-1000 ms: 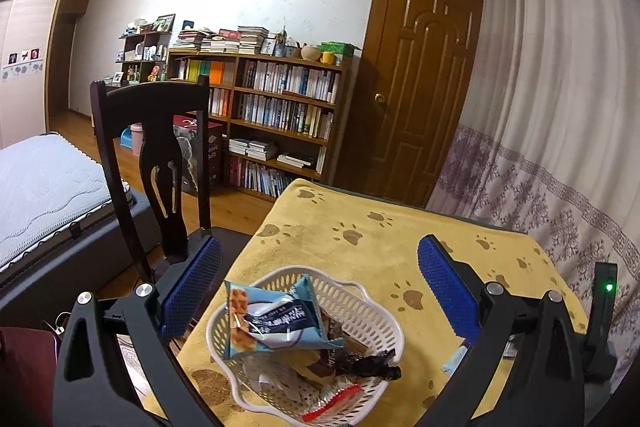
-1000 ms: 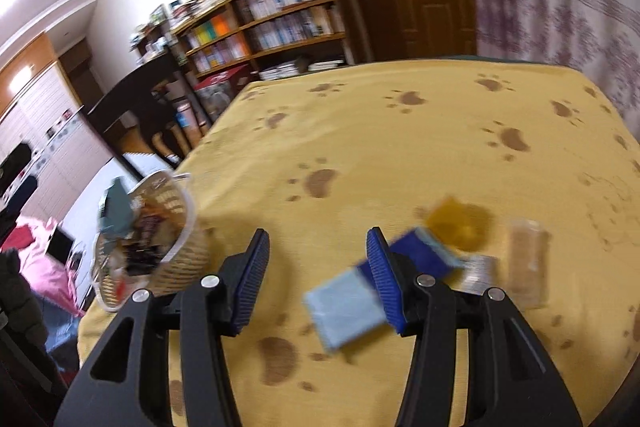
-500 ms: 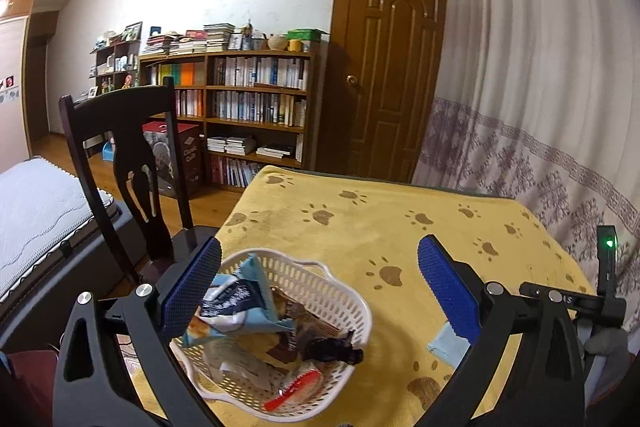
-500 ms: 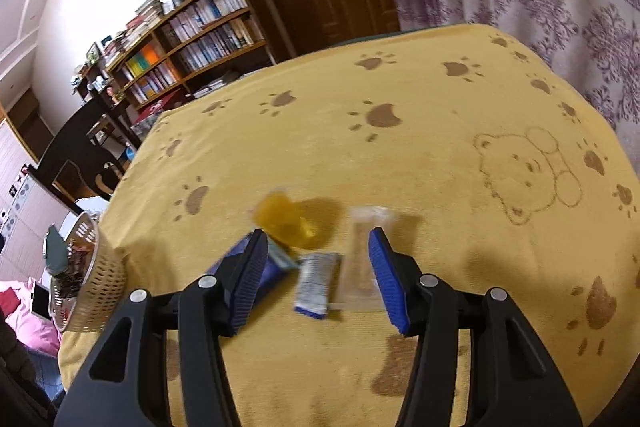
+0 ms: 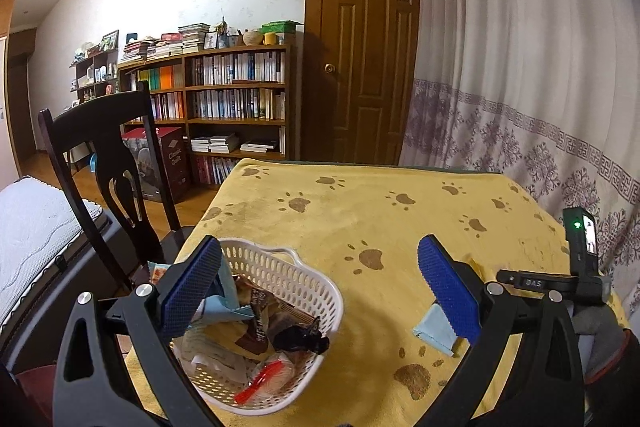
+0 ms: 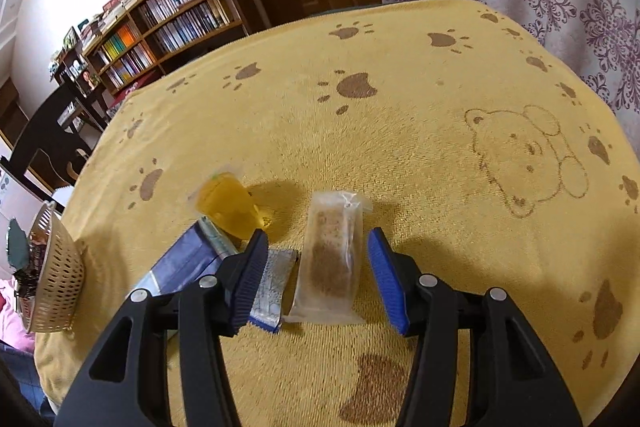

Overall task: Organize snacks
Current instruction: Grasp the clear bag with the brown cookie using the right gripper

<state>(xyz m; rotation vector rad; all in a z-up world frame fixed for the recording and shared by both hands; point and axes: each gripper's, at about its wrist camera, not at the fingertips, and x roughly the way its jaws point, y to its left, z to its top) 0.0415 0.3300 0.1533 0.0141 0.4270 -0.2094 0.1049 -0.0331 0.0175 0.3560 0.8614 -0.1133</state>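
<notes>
Your right gripper [image 6: 316, 267] is spread wide and empty, its fingers straddling a clear packet of brown snack [image 6: 330, 259] on the yellow paw-print cloth [image 6: 400, 131]; a small blue-white sachet [image 6: 272, 287] lies beside it, its print unreadable. Your left gripper [image 5: 320, 291] gapes empty over the white basket [image 5: 316, 287] of snacks. Beyond, a box by the bookshelf [image 5: 224, 107] reads "Classic".
</notes>
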